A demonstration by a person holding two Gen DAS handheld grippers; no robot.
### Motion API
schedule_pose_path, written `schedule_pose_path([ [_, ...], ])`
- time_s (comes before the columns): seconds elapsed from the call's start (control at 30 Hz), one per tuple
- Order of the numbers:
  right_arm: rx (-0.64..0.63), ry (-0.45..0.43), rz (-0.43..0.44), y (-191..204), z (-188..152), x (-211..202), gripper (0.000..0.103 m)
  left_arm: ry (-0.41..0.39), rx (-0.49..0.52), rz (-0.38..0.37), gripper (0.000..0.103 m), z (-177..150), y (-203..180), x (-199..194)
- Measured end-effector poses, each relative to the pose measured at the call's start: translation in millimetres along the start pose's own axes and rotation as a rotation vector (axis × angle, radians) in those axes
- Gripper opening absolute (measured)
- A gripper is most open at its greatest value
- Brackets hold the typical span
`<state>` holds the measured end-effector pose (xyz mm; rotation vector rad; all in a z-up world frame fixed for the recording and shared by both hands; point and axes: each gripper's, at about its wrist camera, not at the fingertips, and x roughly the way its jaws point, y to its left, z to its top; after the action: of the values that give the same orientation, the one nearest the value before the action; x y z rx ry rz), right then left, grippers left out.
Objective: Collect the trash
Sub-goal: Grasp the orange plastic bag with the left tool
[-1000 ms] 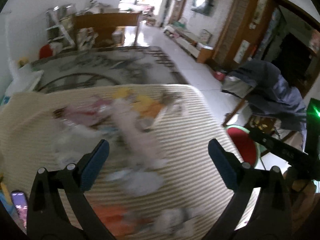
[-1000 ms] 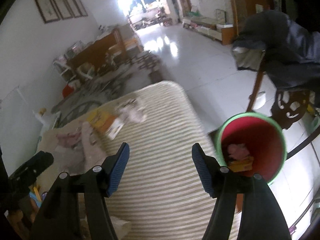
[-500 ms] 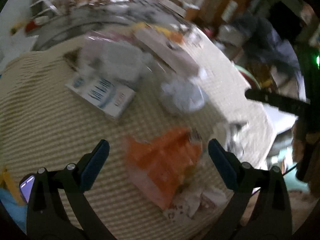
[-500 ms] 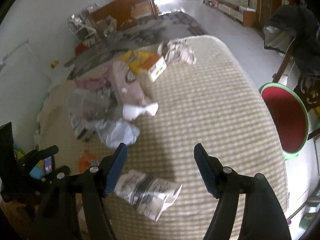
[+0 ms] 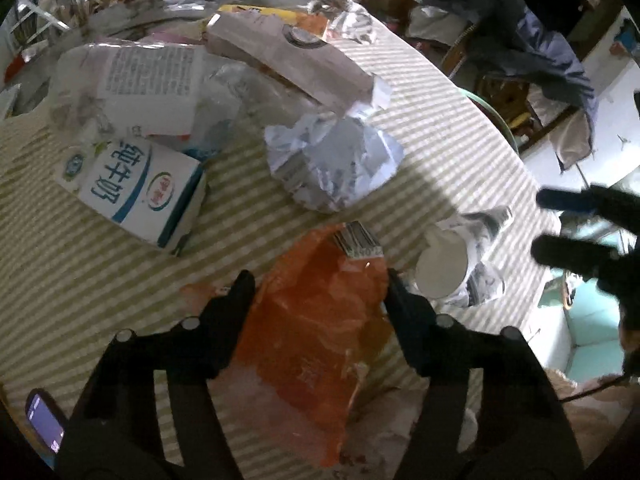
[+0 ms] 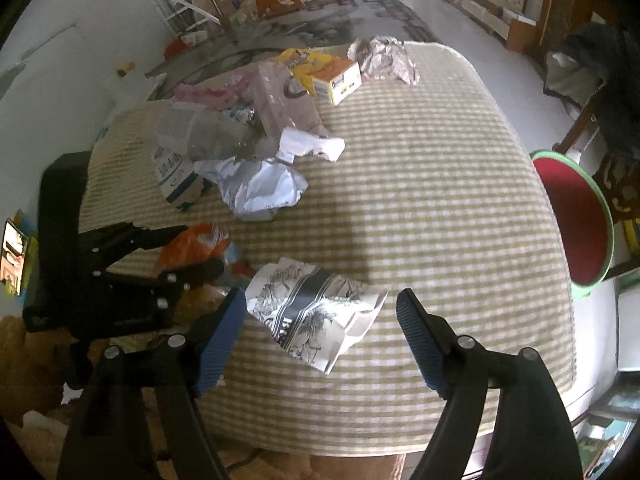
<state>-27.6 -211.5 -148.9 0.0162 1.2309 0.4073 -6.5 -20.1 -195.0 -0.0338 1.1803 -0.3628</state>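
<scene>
Left tool (image 5: 320,280) has come down over the orange wrapper (image 5: 316,320) at the near edge of the worktop (image 6: 440,200); its jaws have just been closing and now flank the wrapper, though a firm pinch cannot be confirmed. Right tool (image 6: 320,316) has swung from the red bin (image 6: 572,216) to the printed paper bag (image 6: 316,316); its jaws have just been opening, released, bag between them untouched. Judgement: two pickups starting together; milk carton (image 5: 132,192) and crumpled foil (image 5: 336,160) remain.
</scene>
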Motion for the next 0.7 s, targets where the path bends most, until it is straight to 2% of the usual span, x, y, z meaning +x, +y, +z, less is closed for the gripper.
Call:
schedule_pose_path([
  [0.17, 0.034, 0.030, 0.013, -0.9, -2.9, 10.0, 0.082, -0.076, -0.087, 0.050, 0.061, -0.3, 19.9, -25.3],
  [0.27, 0.126, 0.048, 0.039, -8.6, -1.8, 19.9, 0.087, -0.125, -0.146, 0.119, 0.062, -3.6, 35.3, -40.9],
  [0.33, 0.189, 0.076, 0.027, -13.8, -1.2, 28.6, 0.089, -0.134, -0.173, 0.134, 0.062, -6.1, 41.8, -45.1],
  [0.7, 0.270, 0.106, 0.059, -11.7, 6.8, 53.2, 0.090, -0.153, -0.203, 0.144, 0.062, -7.4, 46.2, -55.0],
])
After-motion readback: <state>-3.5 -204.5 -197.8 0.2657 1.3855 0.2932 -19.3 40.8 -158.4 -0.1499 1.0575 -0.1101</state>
